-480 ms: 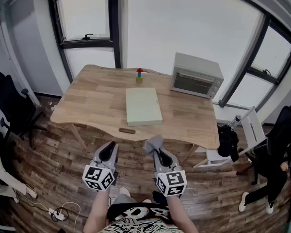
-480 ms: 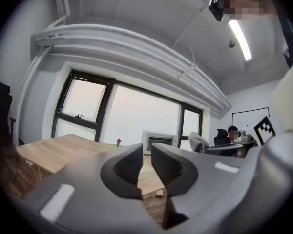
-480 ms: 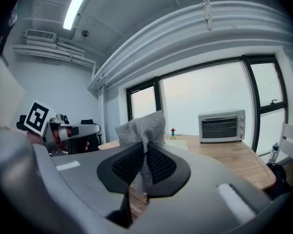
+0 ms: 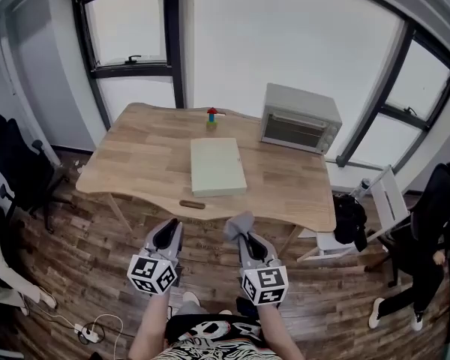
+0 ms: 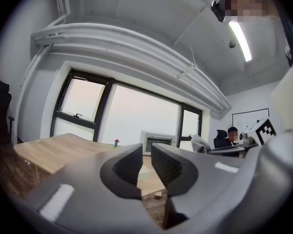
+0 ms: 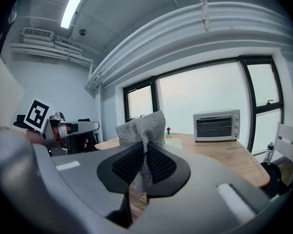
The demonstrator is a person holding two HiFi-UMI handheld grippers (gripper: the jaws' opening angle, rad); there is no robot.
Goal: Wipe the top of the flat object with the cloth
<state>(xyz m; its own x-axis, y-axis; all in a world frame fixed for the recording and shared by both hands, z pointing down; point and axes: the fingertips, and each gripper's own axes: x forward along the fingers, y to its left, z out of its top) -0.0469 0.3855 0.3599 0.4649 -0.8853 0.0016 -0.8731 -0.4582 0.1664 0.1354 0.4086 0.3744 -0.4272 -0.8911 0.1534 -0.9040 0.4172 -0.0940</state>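
The flat pale green object (image 4: pixel 217 166) lies in the middle of the wooden table (image 4: pixel 135 156), well ahead of both grippers. My right gripper (image 4: pixel 244 235) is shut on a grey cloth (image 4: pixel 238 223), held over the floor short of the table's front edge. From the right gripper view the cloth (image 6: pixel 142 128) bunches up between the pads, and the flat object (image 6: pixel 173 143) shows beyond it. Beside it on the left, my left gripper (image 4: pixel 167 232) is shut and holds nothing; its gripper (image 5: pixel 145 162) points toward the flat object (image 5: pixel 144 172).
A grey toaster oven (image 4: pixel 300 118) stands at the table's back right. A small colourful toy (image 4: pixel 211 116) sits at the back edge and a small brown piece (image 4: pixel 192 204) near the front edge. A black chair (image 4: pixel 15 167) is left; a white chair (image 4: pixel 386 201) and a seated person (image 4: pixel 435 238) are right.
The head view has shifted slightly, so the table sits a little further left. Both grippers hold the same places, and the cloth stays in the right one.
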